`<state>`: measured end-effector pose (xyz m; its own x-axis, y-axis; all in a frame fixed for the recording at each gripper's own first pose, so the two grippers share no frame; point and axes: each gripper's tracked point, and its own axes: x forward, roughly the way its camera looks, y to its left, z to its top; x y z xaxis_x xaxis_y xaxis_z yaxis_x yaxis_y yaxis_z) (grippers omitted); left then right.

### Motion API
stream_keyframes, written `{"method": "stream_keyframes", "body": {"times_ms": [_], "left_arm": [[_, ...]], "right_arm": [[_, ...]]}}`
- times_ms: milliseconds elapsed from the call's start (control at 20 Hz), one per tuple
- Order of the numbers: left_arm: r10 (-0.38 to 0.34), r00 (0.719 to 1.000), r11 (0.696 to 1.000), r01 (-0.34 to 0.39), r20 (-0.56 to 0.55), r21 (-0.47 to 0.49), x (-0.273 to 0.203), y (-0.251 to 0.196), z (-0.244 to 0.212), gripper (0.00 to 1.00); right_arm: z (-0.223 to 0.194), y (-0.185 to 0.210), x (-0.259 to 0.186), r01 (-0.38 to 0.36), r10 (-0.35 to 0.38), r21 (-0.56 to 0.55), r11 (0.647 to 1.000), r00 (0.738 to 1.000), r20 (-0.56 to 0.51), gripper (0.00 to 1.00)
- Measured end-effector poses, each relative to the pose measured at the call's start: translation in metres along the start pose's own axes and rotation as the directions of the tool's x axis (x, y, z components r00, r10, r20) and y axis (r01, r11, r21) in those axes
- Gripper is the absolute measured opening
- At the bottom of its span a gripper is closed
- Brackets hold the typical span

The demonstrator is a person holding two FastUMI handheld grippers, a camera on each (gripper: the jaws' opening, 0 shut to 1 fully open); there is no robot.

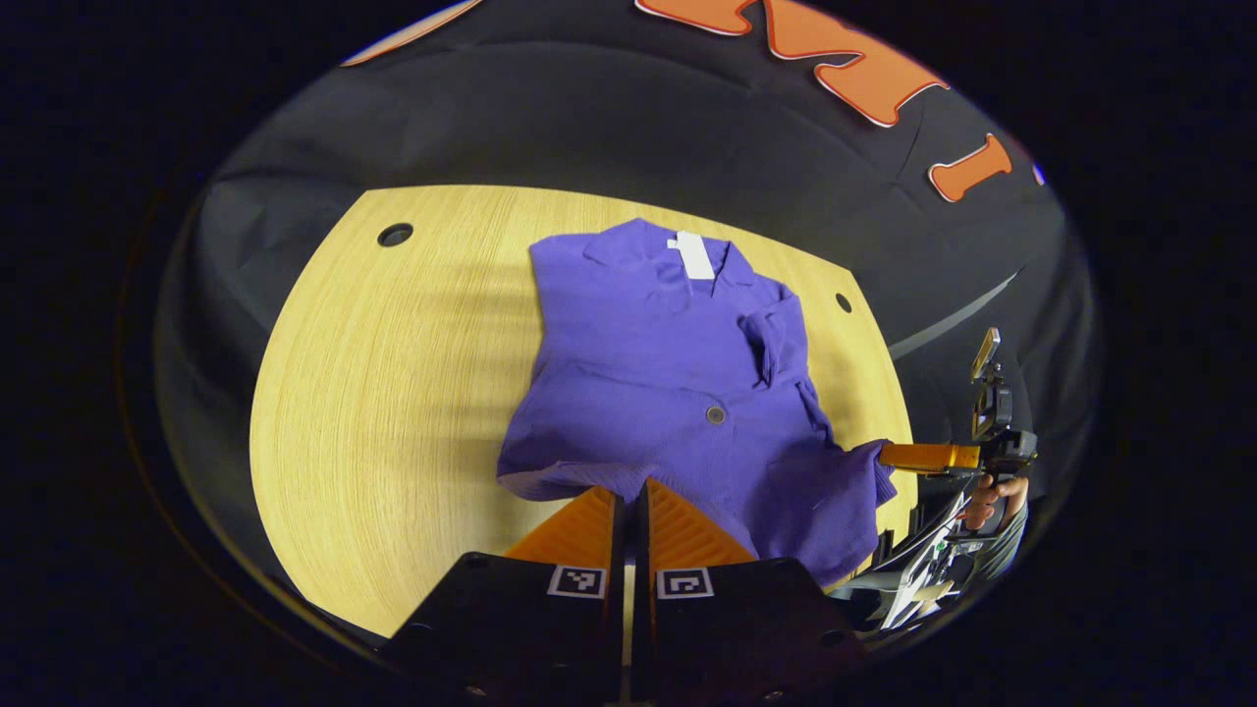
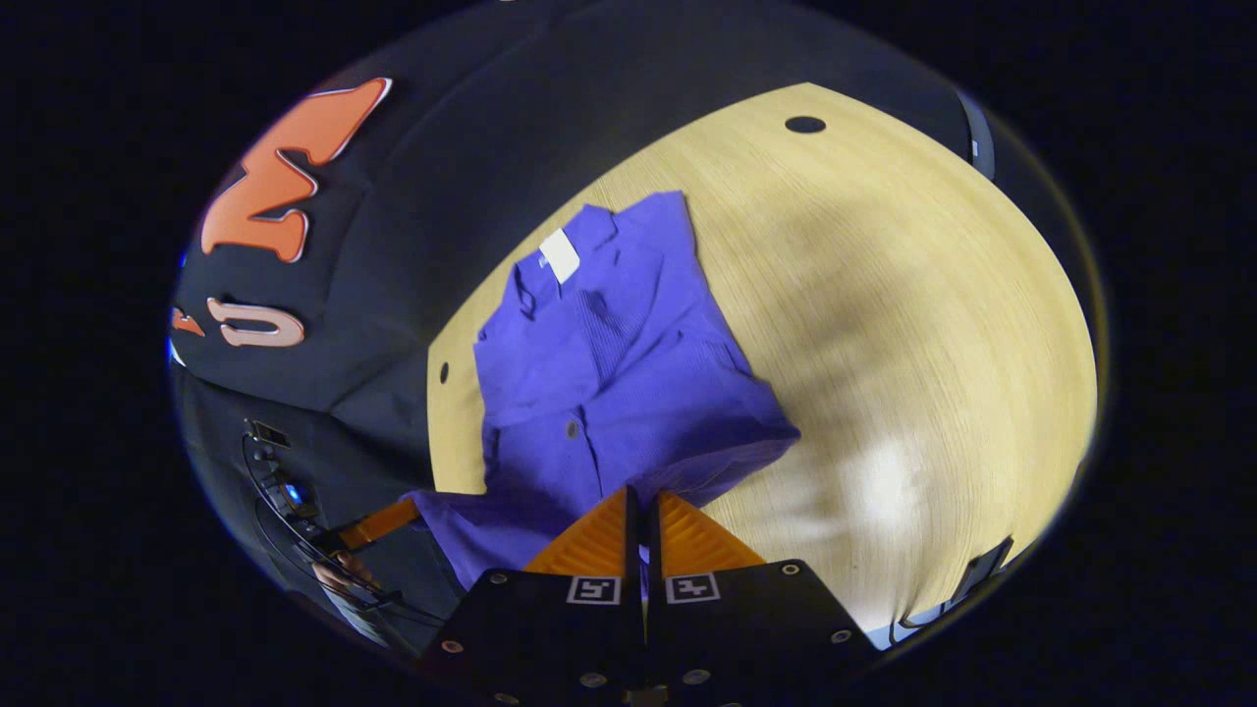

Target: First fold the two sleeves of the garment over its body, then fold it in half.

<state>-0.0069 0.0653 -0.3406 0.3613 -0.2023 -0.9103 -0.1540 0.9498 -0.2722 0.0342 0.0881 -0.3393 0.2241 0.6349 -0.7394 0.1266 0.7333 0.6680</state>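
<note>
Purple: the shirt point(image 1: 668, 373) sits mid-frame in the left gripper view, collar and white tag point(image 1: 693, 255) toward the top, hem toward the bottom. Both sleeves look already tucked over the body, so I'd guess only the half fold is left.

Table: light wood tabletop point(image 1: 393, 393) under the whole shirt, with bare wood all along its left, so plenty of room to lay the fold down.

Left gripper: the left gripper point(image 1: 628, 511) is at bottom centre of its view, fingers pinched together on the hem with fabric draped around the tips. Pretty sure it's gripping that corner so the hem can be carried up to the collar.

Right gripper: the right gripper point(image 2: 643, 520) is at bottom centre of its own view, fingers clamped on the hem too, cloth bunched at the tips.

Far corner: at lower right of the left gripper view the other gripper point(image 1: 923, 457) pinches the opposite hem corner, which is lifted off the wood, and a hand point(image 1: 992, 496) holds it.

Why both: one gripper per corner keeps the hem straight while it travels, I reckon.

Watch out: the lifted corner sags, so uneven pulling could skew the fold.
</note>
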Motion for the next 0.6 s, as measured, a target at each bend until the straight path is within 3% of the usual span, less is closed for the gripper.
{"method": "stream_keyframes", "body": {"times_ms": [300, 600], "left_arm": [[0.026, 0.998, 0.999, -0.028, 0.058, 0.037, 0.006, 0.000, 0.066, 0.05], [0.058, 0.992, 0.993, -0.069, 0.114, 0.092, 0.024, -0.006, 0.137, 0.05]], "right_arm": [[0.074, 0.034, -0.009, -0.038, 0.039, -0.010, 0.999, 0.996, 0.086, 0.01], [0.140, 0.068, 0.010, -0.038, 0.045, -0.060, 0.997, 0.992, 0.121, 0.01]]}}
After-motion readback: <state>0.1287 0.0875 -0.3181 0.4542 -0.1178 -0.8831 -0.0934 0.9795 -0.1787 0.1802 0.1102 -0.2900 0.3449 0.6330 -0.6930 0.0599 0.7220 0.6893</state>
